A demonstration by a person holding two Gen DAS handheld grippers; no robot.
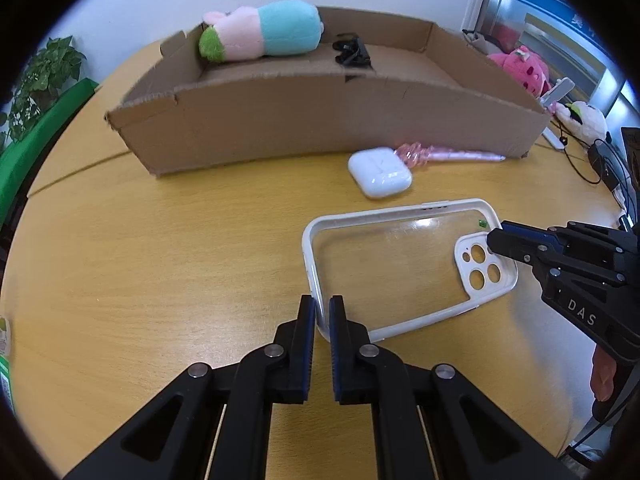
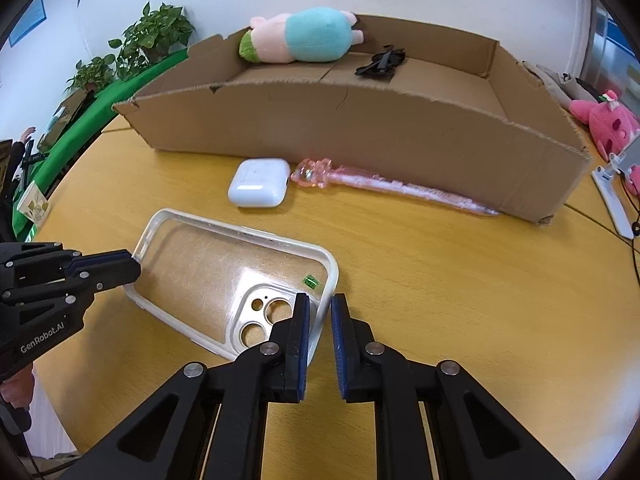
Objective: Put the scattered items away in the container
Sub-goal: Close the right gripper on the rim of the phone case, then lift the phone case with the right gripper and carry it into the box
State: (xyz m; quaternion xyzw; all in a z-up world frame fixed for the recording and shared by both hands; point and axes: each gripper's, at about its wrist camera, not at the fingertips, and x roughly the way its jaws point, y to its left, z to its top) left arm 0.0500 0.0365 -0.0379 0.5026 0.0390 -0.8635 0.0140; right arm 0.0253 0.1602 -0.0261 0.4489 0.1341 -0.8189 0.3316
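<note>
The wooden worktop [image 1: 160, 260] carries a cardboard box [image 2: 360, 128] towards its far edge, in which a plush toy [image 2: 304, 36] and a black clip [image 2: 380, 64] are lying. A clear phone case [image 1: 392, 264] is held near the front edge at both ends: one short end is gripped in the closed jaws of the left gripper [image 1: 322, 316], the camera-cutout end in those of the right gripper [image 2: 320, 312]. Between case and box, a white earbud case [image 2: 260, 188] and a pink pen [image 2: 392, 188] are seen just beside each other.

Potted plants [image 2: 156, 36], green cloth [image 2: 80, 124] — pink plush [image 2: 604, 124], white stand [image 2: 612, 196]
</note>
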